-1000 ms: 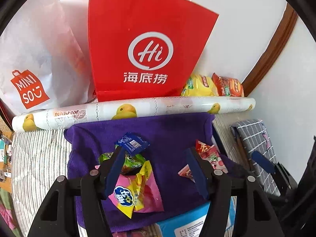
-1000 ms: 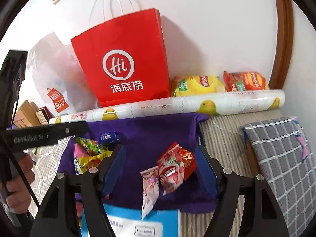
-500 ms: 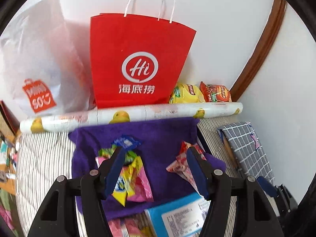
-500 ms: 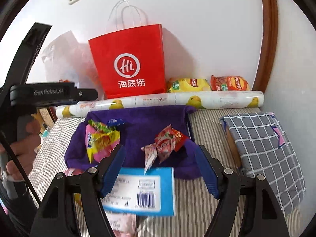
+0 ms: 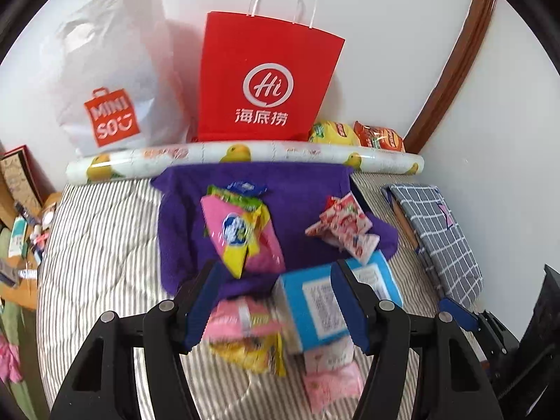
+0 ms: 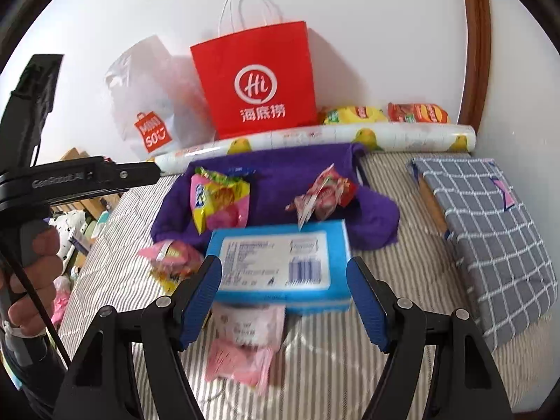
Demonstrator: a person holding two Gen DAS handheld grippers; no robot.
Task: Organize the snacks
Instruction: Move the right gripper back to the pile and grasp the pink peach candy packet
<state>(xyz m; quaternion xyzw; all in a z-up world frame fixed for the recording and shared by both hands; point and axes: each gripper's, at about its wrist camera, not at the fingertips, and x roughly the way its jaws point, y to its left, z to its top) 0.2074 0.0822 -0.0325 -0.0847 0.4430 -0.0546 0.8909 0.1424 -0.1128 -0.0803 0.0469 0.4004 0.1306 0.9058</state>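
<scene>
A purple cloth [image 5: 308, 189] [image 6: 280, 171] lies on the striped bed. On it sit a pile of pink and yellow snack packets [image 5: 241, 231] [image 6: 218, 203] and a few red-and-white candy packets [image 5: 344, 224] [image 6: 325, 192]. In front of the cloth are a blue box [image 5: 315, 308] [image 6: 280, 262], a pink-yellow packet [image 5: 245, 329] [image 6: 171, 255] and pale pink packets [image 5: 332, 374] [image 6: 245, 346]. My left gripper [image 5: 274, 266] hovers open and empty above these near items. My right gripper [image 6: 283, 260] is open and empty over the blue box.
A red paper bag [image 5: 266, 80] [image 6: 259, 77] and a white plastic bag [image 5: 112, 80] stand against the wall behind a duck-print roll [image 5: 245, 154]. Two chip bags [image 5: 357, 134] lie beside the red bag. A grey checked cushion [image 6: 490, 238] is at right. A hand [image 6: 35, 262] holds the left gripper's handle.
Both grippers have pulled back from the purple cloth toward the near side of the bed. The blue box and the loose packets in front of it have come into view. Nothing was picked up.
</scene>
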